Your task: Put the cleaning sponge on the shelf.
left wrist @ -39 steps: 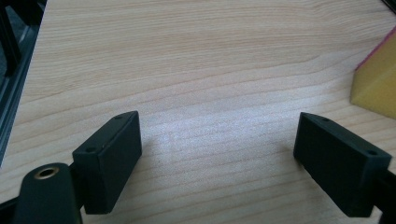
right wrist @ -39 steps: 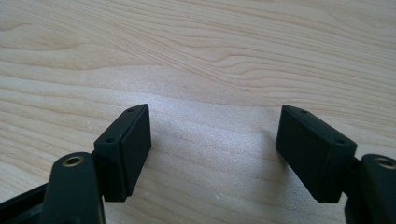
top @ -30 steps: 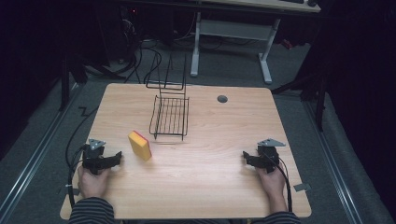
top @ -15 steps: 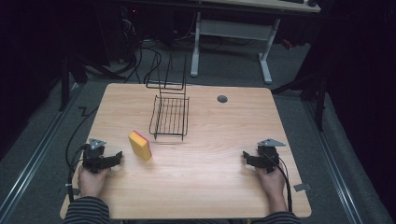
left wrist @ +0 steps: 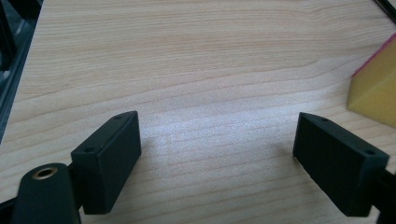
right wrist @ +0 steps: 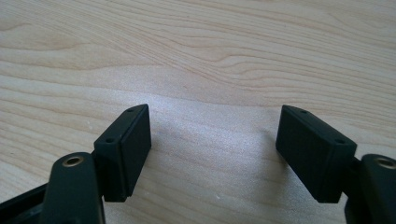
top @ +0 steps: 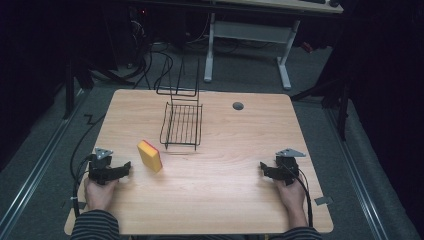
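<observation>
Since both grippers are sitting idle on the table (top: 215,200), we're judging the risks from layout alone. Largest item first: the wire rack (top: 182,125) is standing at roughly 12 o'clock from table centre, light and open-framed, so we're expecting it to skid or tip if a jaw clips a wire. Next, the yellow sponge (top: 150,155) with its red face is lying at about 10 o'clock from centre, just at 2 o'clock from the left gripper (top: 120,169); soft foam, so we're expecting it to squash and slip out if we're pinching near an edge.

Left gripper: jaws are standing wide apart, holding nothing, resting low over bare wood; the sponge corner (left wrist: 376,93) is sitting just beyond its right jaw, apart. Right gripper (top: 263,170): at 4 o'clock, well apart from everything, jaws equally wide, nothing between them.
</observation>
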{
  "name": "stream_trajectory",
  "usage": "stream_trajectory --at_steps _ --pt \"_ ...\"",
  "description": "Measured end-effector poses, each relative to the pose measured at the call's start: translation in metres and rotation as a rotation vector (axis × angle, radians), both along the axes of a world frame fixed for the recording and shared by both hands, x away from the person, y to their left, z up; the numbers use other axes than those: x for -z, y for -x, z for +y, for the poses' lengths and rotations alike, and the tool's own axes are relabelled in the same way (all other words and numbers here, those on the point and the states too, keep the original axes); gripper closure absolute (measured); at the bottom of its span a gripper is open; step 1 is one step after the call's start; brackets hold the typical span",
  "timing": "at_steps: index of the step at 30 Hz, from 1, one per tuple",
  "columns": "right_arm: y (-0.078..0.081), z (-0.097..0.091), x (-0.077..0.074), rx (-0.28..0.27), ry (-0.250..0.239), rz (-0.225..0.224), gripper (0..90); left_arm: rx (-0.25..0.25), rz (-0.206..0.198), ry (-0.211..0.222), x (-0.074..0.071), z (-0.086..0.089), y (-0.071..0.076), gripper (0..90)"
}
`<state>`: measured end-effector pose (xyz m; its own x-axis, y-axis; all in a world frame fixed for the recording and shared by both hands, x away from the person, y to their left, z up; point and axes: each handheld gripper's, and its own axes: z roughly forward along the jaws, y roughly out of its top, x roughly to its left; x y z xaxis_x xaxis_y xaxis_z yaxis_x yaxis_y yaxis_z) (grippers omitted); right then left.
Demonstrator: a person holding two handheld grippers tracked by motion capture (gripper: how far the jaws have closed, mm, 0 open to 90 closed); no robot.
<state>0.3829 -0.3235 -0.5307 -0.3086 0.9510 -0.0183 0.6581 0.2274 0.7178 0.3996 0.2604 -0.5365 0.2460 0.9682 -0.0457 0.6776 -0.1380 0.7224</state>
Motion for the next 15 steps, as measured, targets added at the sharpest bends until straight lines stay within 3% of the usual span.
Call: stream_trajectory --at_steps 10,15 --pt "0.0 0.0 0.0 0.001 -0.001 0.001 26.8 -0.004 -0.009 0.042 -0.006 0.008 0.002 15.3" --pt "0.0 0.0 0.0 0.0 0.0 0.0 26.8 -0.003 -0.031 0.06 -0.012 0.009 0.006 15.2"
